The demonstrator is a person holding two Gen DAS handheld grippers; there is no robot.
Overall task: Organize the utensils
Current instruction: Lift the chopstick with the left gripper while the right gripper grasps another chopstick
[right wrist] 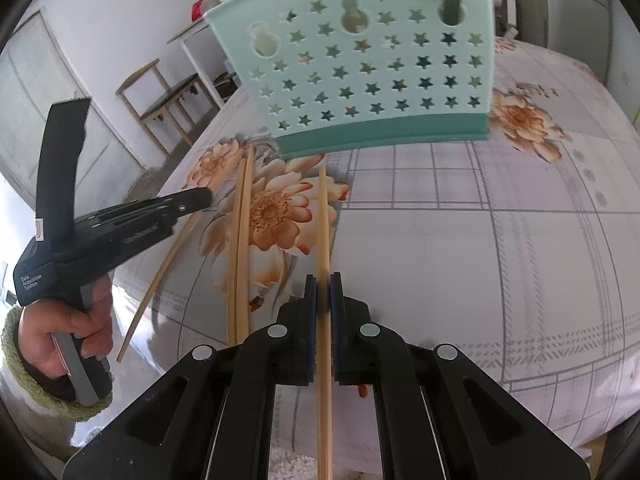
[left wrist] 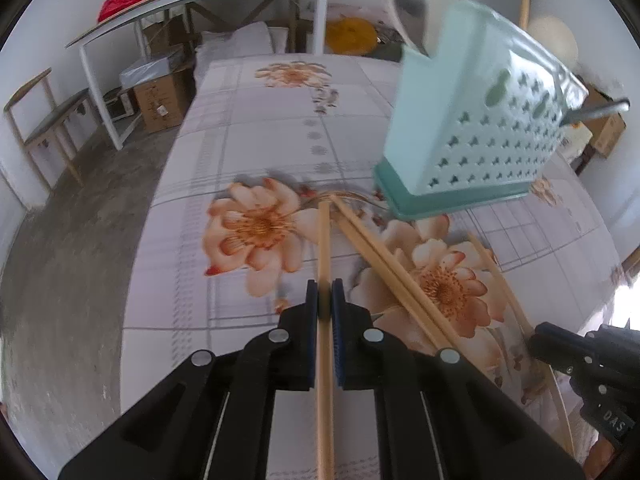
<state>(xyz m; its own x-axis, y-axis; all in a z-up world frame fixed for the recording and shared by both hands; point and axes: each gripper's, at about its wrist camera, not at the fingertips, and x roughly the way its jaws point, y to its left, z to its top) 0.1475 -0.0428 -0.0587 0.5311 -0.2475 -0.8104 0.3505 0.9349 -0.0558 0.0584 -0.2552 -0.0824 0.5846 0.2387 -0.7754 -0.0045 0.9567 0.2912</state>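
Chopstick [left wrist: 324, 240] clamped lengthwise between left gripper [left wrist: 325, 294] jaws, right gripper [right wrist: 323, 290] jaws likewise pinching another chopstick [right wrist: 323, 220].

Each wrist camera looks steeply down its hand-held gripper, close over the table [left wrist: 256, 128]; both share the utensil holder [left wrist: 472, 128] and chopsticks [left wrist: 384, 256].

The left gripper [left wrist: 325, 292] points steeply downward, its two black fingers nearly together and clamped on a thin stick that runs between the pads. The right gripper [right wrist: 324, 286] points down at a similar slant, its fingers pinched on a stick in the same way. A hand [right wrist: 68, 332] in a green cuff grips the left gripper's handle.
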